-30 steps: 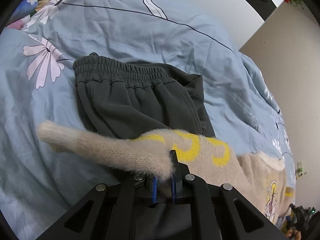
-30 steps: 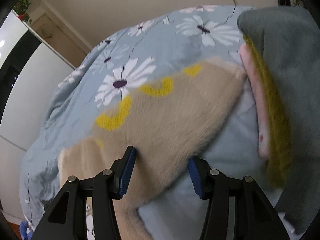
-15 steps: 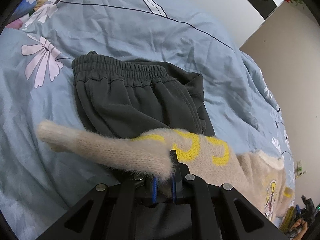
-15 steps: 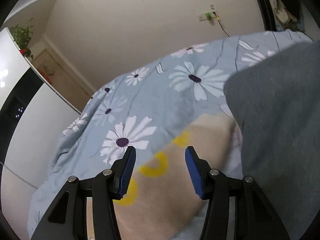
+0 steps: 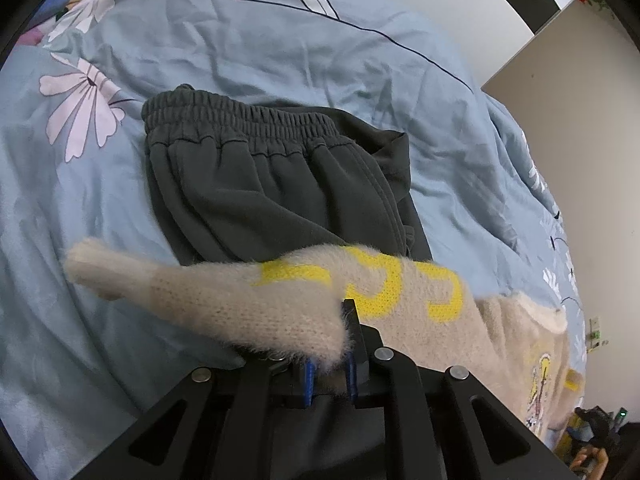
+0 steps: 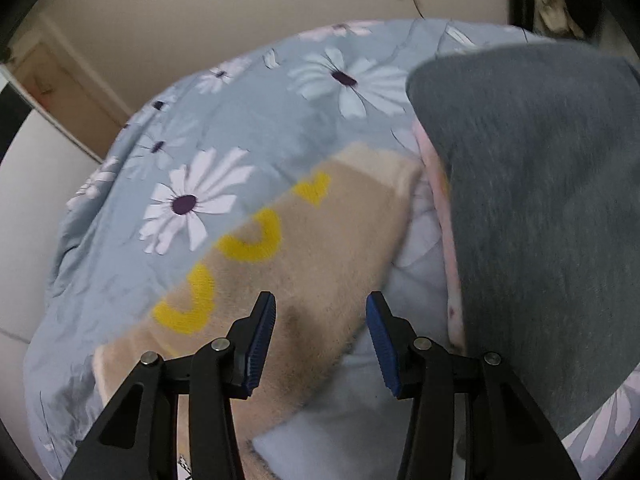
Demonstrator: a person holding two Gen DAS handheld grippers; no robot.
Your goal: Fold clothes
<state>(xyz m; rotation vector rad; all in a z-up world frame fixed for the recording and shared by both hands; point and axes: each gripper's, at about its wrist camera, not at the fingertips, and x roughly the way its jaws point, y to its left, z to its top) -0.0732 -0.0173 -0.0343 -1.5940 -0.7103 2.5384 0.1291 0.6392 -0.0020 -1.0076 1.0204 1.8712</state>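
- Since half a second ago, the right view is tipping back down from the wall toward the bed, so more of the sweater sleeve is showing between its fingers; the left view is staying almost as it was.
- At far left, the sweater's point(image 5: 256, 304) cuff is hanging free over the blue floral duvet point(image 5: 240, 40), lifted off the bed.
- Behind it, dark trousers point(image 5: 256, 184) are lying folded on the duvet, waistband toward the far side; that garment is looking finished.
- At centre, the left hand-held gripper point(image 5: 328, 372) is clenching a fold of the fuzzy beige sleeve, its blue pads nearly together on the knit.
- To the right, the sweater body, with yellow letters and a printed figure, is trailing off toward the bed's edge, still spread out and unfolded.
- In the right view, the right hand-held gripper point(image 6: 320, 340) is hovering released, its jaws wide apart above the other sleeve point(image 6: 320, 240), gripping nothing.
- At far right, a grey garment point(image 6: 540, 220) is lying over a pink one point(image 6: 450, 240), apparently a stacked pile.
- By my judgement the sweater is barely begun: both sleeves need bringing in and the body needs folding.
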